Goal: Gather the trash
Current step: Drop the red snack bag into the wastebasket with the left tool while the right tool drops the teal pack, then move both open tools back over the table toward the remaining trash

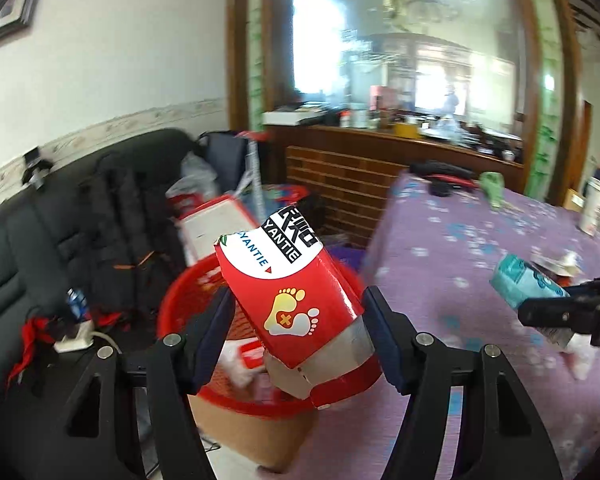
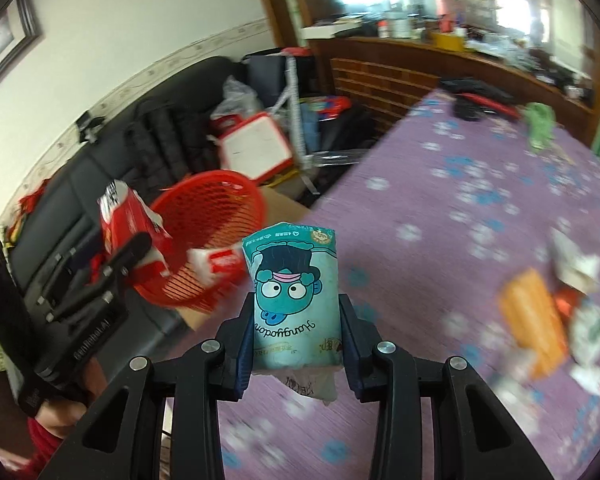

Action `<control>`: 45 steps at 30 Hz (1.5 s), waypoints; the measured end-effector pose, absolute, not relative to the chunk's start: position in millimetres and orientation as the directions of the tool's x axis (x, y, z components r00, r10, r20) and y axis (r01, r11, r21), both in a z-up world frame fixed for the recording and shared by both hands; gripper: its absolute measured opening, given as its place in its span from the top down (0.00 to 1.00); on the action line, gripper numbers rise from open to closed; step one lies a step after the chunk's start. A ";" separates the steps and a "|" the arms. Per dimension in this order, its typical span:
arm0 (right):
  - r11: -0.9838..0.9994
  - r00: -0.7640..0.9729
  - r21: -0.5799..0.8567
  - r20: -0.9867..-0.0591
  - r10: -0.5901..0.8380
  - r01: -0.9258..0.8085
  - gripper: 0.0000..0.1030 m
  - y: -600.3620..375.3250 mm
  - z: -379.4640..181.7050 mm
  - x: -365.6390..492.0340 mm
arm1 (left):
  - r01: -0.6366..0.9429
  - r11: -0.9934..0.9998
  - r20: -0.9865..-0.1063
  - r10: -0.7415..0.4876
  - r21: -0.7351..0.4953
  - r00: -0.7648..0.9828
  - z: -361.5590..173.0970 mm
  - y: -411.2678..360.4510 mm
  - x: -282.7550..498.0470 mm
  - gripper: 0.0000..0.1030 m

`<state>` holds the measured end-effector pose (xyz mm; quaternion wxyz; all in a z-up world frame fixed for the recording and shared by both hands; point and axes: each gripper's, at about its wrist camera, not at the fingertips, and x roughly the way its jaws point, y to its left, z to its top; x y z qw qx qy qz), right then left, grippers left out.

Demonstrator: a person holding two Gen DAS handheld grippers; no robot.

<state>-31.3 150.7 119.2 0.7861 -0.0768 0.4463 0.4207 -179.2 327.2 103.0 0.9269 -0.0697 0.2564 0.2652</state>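
Note:
A red carton with a foot logo hangs over the red mesh basket, and my left gripper is shut on it. From the right wrist view the same carton and the left gripper sit at the near rim of the basket, which holds red-and-white wrappers. My right gripper is shut on a teal tissue pack with a cartoon face, held upright above the purple tablecloth. In the left wrist view that pack and the right gripper are at the right edge.
The basket rests on a cardboard box beside the purple-clothed table. An orange packet, white wrappers and a green scrap lie on the table. A black sofa with bags stands to the left. A person's hand holds the left gripper.

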 end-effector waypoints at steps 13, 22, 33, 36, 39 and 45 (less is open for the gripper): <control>0.545 0.101 0.375 -0.749 0.654 -0.750 0.44 283.0 104.3 -9.8 | -0.586 0.810 -0.561 0.479 -0.015 0.676 78.0 386.7 -180.0 0.25; 0.590 0.170 0.367 -0.731 0.661 -0.719 0.44 216.8 106.5 -16.2 | -0.547 0.836 -0.537 0.445 -0.037 0.716 84.3 368.0 -178.1 0.20; 0.742 0.336 0.374 -0.716 0.612 -0.556 0.44 37.6 104.4 -22.8 | -0.297 0.955 -0.539 0.240 -0.020 0.807 94.6 246.7 -140.8 0.20; 0.778 0.384 0.386 -0.707 0.594 -0.495 0.44 -18.1 108.0 -25.4 | -0.224 0.975 -0.539 0.187 -0.003 0.821 101.1 206.3 -128.7 0.20; 0.797 0.431 0.406 -0.682 0.590 -0.448 0.44 -66.8 115.5 -33.8 | -0.145 0.989 -0.539 0.132 0.018 0.832 111.3 163.4 -120.8 0.20; 0.817 0.537 0.433 -0.616 0.576 -0.380 0.44 -152.2 138.5 -52.7 | -0.008 0.996 -0.511 0.052 0.088 0.858 139.4 80.4 -120.7 0.20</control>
